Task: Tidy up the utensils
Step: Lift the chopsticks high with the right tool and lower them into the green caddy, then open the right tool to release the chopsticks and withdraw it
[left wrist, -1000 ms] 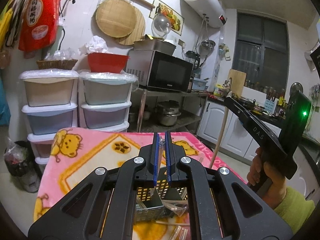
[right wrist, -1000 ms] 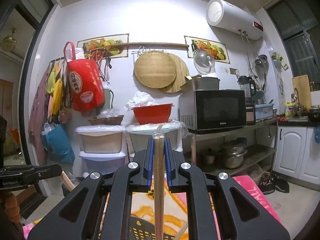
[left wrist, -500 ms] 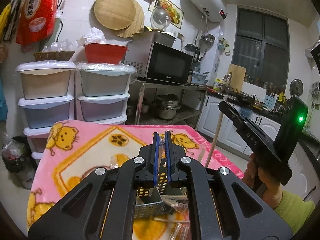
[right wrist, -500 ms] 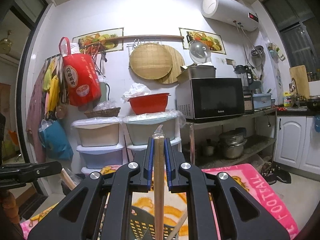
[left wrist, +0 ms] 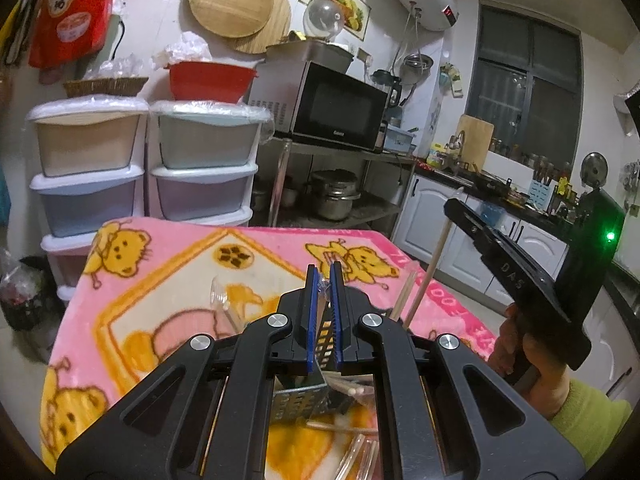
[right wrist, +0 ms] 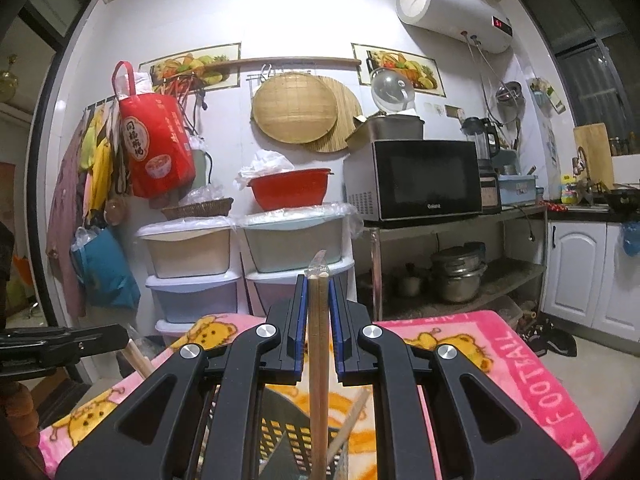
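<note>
Right gripper (right wrist: 319,280): jaws nearly closed, clamping upright chopsticks (right wrist: 319,360) above the basket (right wrist: 276,436). Left gripper (left wrist: 324,280): jaws narrowly parted, pinching a clear wrapper (left wrist: 323,289).

Both fisheye views are lit by bright, even indoor light from overhead — the source itself is out of frame. The white wall (right wrist: 304,12) looks slightly washed out, and the window (left wrist: 524,92) is dark. Straight lines bow strongly toward the edges, and the corners fall to black vignette. Distant shelves are sharp; shadows are soft.
</note>
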Demonstrator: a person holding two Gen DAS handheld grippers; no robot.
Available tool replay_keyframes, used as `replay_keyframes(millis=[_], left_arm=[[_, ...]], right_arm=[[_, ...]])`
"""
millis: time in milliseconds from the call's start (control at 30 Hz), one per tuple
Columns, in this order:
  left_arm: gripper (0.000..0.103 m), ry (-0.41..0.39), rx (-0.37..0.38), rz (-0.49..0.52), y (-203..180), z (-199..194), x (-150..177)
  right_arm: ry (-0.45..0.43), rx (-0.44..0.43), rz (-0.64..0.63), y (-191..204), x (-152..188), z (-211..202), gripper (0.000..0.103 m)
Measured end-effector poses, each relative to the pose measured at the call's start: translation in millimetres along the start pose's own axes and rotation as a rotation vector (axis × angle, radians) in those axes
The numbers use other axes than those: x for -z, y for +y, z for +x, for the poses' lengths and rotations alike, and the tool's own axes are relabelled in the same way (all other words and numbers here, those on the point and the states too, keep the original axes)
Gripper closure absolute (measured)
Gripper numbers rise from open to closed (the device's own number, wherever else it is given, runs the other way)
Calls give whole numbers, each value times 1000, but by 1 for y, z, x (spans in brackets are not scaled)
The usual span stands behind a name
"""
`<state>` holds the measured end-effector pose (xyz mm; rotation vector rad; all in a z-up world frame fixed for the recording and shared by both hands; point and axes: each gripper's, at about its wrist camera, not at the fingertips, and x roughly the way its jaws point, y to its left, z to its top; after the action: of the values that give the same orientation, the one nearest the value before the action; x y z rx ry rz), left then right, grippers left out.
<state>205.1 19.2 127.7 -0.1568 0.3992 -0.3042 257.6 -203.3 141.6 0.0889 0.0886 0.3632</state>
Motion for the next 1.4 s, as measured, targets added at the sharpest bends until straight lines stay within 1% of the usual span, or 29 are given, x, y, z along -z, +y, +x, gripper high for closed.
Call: replay_keyframes(millis=[200,233,400,500,667,733,800,867,1000,1067,1133,1200,1233,1300,1367,1400], left_arm=[[99,32,-7,-26,7,4,10],[99,33,-7,-28,8,3,10],[99,39,-15,-37,12,0,15],[99,38,-18,-42,13,-2,16],[99,25,-19,-51,14,-11,17],[99,22,-18,-56,15,-14,18],[96,19,-23,-60,16,-16,18],[85,15,-25,-67,17,-19,20],[78,2,-26,-76,18,-26,19],[67,-5,-24,-80,18,-30,20],[63,-11,-26,-79,17,-35,21],[57,-17,-28,-80,17,-39,21],[51,-19,-28,-82,17,-41,22],[48,-27,-32,-88,17,-45,23],[39,-35,-32,-95,17,-49,24],[37,-39,-30,-98,16,-51,25]], right_arm=[[18,2,19,-6,6,-8,90],[20,4,22,-6,7,-9,89],[28,14,34,-11,12,-18,87],[37,19,47,-15,13,-23,83],[50,27,48,-18,15,-33,79],[60,28,46,-18,16,-36,73],[73,25,44,-18,18,-39,70],[85,23,41,-18,19,-42,67],[103,23,31,-16,22,-48,63],[111,21,26,-14,24,-51,61],[117,21,23,-13,25,-54,59],[127,22,22,-13,26,-58,57],[133,23,23,-12,27,-60,56],[141,25,25,-13,30,-64,55],[146,28,28,-13,32,-67,53],[149,31,30,-13,33,-70,53]])
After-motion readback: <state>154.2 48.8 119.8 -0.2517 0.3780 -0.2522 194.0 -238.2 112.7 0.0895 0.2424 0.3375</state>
